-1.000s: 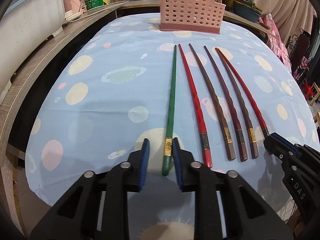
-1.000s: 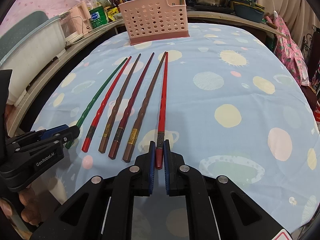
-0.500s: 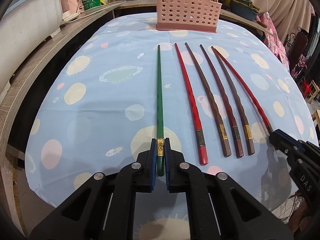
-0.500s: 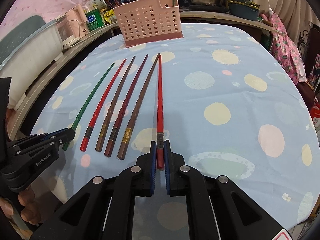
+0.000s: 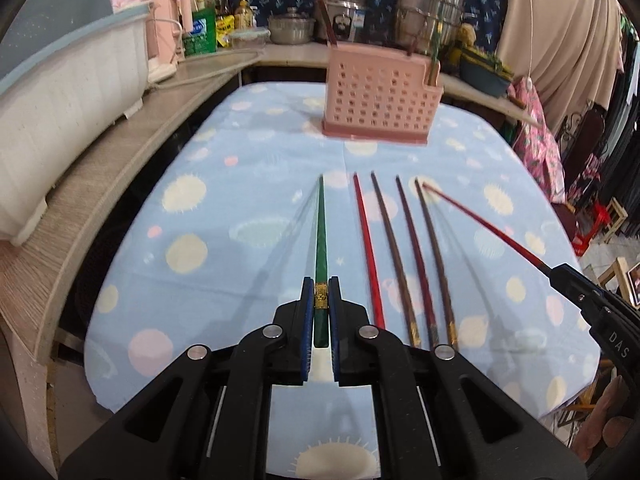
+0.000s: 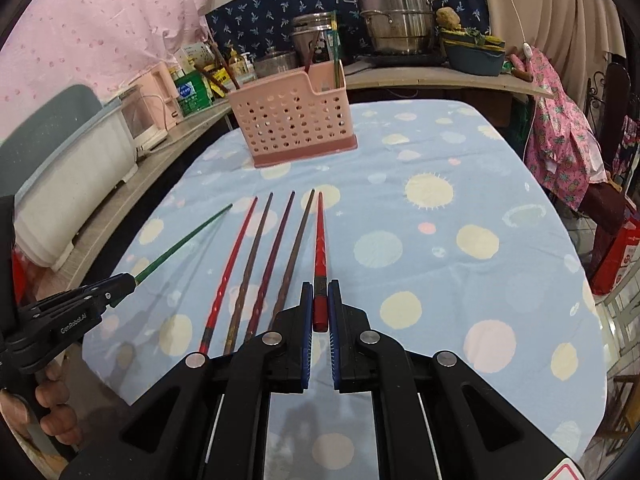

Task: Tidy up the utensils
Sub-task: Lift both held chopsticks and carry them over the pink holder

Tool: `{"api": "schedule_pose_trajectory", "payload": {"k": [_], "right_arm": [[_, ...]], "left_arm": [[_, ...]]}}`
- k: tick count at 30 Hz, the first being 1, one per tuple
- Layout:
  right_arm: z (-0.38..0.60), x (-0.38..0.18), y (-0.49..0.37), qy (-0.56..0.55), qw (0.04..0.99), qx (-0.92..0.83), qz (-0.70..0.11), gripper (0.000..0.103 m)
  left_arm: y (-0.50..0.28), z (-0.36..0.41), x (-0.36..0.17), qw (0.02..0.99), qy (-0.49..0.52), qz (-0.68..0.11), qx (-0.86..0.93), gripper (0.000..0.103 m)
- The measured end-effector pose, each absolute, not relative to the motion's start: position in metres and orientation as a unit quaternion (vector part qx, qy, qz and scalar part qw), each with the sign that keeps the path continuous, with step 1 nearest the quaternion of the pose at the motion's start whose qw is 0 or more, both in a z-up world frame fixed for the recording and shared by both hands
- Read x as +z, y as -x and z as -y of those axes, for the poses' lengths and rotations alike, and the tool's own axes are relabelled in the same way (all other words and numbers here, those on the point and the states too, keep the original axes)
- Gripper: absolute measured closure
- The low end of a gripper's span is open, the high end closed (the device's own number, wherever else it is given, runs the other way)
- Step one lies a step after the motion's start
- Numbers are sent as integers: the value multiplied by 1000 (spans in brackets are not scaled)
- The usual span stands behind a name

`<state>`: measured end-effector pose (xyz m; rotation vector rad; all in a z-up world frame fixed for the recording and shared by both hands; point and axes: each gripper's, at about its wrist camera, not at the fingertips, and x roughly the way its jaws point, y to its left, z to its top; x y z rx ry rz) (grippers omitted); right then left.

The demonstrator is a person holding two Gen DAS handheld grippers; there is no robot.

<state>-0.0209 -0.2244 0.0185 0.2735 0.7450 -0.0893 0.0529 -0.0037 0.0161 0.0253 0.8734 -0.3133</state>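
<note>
Two grippers each pinch one slim tapered chopstick, left gripper (image 5: 320, 298) green (image 5: 321, 248), right gripper (image 6: 320, 300) red (image 6: 320, 240), above four lying on spotted cloth (image 6: 460, 280).

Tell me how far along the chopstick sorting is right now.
Partly done: a few sticks already stand in the pink basket. In hand: the left tool is shut on the green chopstick and the right tool on a red chopstick, both raised off the tablecloth. Left: four chopsticks lie on the cloth.
</note>
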Motion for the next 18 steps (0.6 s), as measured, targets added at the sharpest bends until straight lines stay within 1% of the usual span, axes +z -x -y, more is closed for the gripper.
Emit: {"api": "schedule_pose_trajectory", "payload": {"k": [9,18], "right_arm": [[253,90,-14,-150,945,-40,-289,96],[276,133,-59,-183,951,-25,-246,96]], "left_arm": [[-99,0,88,918,23,-369,-145,96],[-151,16,149,929,47,-331,-160,97]]}}
